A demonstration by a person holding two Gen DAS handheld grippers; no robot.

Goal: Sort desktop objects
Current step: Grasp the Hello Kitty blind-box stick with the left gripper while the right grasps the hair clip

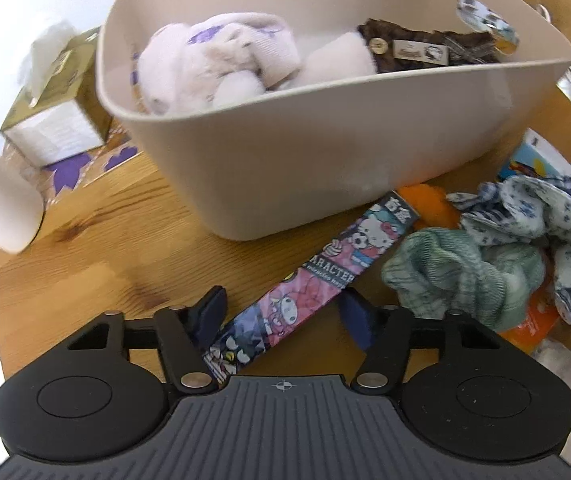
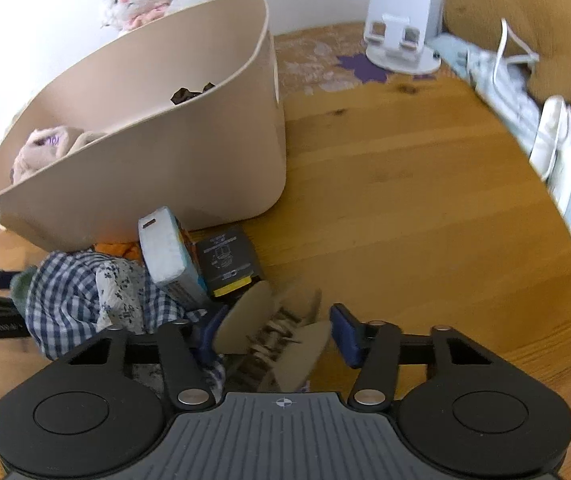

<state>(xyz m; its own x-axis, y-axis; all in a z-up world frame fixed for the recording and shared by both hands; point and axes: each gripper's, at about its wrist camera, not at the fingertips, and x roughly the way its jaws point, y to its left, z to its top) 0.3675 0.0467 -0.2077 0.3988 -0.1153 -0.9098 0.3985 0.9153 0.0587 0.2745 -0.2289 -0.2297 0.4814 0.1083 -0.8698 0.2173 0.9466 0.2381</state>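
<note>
On the round pine-wood table (image 1: 97, 240), the sorting is sitting roughly midway, by my reckoning: the beige plastic tub (image 1: 325, 152) is already holding a pale pink plush toy (image 1: 213, 64), a brown furry pouch with a small label (image 1: 417, 48) and a patterned roll of tape (image 1: 485, 16), while a fair clutter is waiting outside it. Lying against the tub's near wall, a long flat cartoon-printed pink and blue packet (image 1: 305, 292) is running diagonally between the fingers of the left gripper (image 1: 285, 316); the jaws are standing partway apart with the packet between them, one pad appearing to touch its edge, though I cannot tell whether it is truly being pinched. Beside it, a green knitted scrunchie (image 1: 465, 276) and a blue floral and gingham cloth bundle (image 1: 537, 216) are lying heaped over orange items. Over in the right wrist view, the right gripper (image 2: 277, 336) is straddling a tan claw-style hair clip (image 2: 273, 340), the left pad meeting one flat wing and the other pad looking just clear, so the clip is not firmly clamped. A blue-edged white box (image 2: 165, 248) and a black and yellow packet (image 2: 227, 264) are resting close behind, still to be sorted
</note>
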